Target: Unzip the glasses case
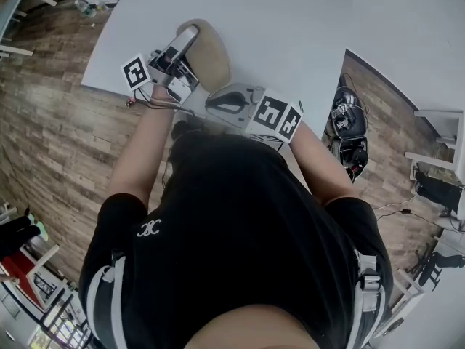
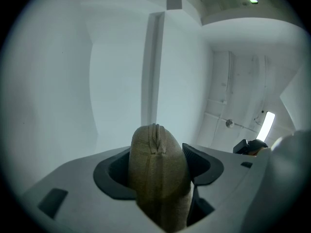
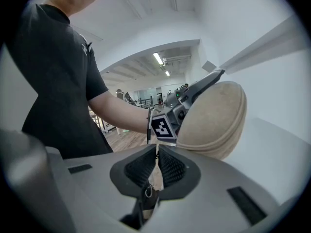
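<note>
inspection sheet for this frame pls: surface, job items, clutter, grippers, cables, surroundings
Surface: white table, bare where it shows.
Job's things: tan glasses case, held by one end; the zip is closed at the end that the left gripper view shows.
Clutter: nothing seen.
Grippers: left gripper clamped across the glasses case; right gripper shut on the zipper pull.
Cables: thin black cable by the left wrist; loose cables on the floor at right.
Surroundings: wood floor; black equipment beside the table; person in a black shirt.
</note>
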The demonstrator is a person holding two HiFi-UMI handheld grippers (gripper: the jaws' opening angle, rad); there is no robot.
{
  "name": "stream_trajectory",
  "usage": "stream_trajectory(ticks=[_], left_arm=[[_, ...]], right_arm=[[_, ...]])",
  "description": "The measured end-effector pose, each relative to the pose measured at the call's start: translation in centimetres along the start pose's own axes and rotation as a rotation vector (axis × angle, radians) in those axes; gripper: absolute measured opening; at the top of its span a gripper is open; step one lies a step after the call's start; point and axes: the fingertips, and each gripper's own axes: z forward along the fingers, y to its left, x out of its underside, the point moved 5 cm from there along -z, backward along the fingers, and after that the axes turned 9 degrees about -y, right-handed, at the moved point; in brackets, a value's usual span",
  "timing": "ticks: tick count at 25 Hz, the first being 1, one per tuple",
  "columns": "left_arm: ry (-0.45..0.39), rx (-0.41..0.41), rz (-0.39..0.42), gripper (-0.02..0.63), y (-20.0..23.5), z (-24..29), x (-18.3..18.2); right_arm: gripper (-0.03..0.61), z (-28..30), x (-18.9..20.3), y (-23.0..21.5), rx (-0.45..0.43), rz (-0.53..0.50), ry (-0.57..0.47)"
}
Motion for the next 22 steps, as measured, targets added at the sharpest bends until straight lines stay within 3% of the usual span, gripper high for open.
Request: stream_trajectory(ticks=[8, 9, 10, 15, 19, 22], left_arm=[[-0.056, 0.016, -0.009, 0.295, 0.5, 0.1, -1.3], [-0.057, 0.018, -0.003, 0.295, 0.4, 0.0, -1.6], [-0.048, 0.017, 0.006, 0.295, 0.3, -0.2, -1.7], [0.055, -0.007, 0.040, 0.295, 0.9, -0.4, -0.2], [0.135, -0.009, 0.043, 0.295, 1.8, 0.4, 2.2], [0.195, 0.010, 0.046, 0.295, 1.9, 1.0, 3.7]], right_arm=[[0.031, -1.6, 0.7, -1.1, 0.116, 0.159, -0.112], [0.067, -2.1, 0.8, -1.3, 0.134, 0.197, -0.123], [0.226, -2.7, 1.1, -1.5, 0.156, 0.239, -0.132], [0.267, -5.7, 2.0, -4.3, 0.354, 0.424, -0.244], [0.309, -6.3, 1.6, -5.4, 0.347, 0.583, -0.385], [0.319, -5.5, 1.6, -5.9, 0.309, 0.653, -0.414]])
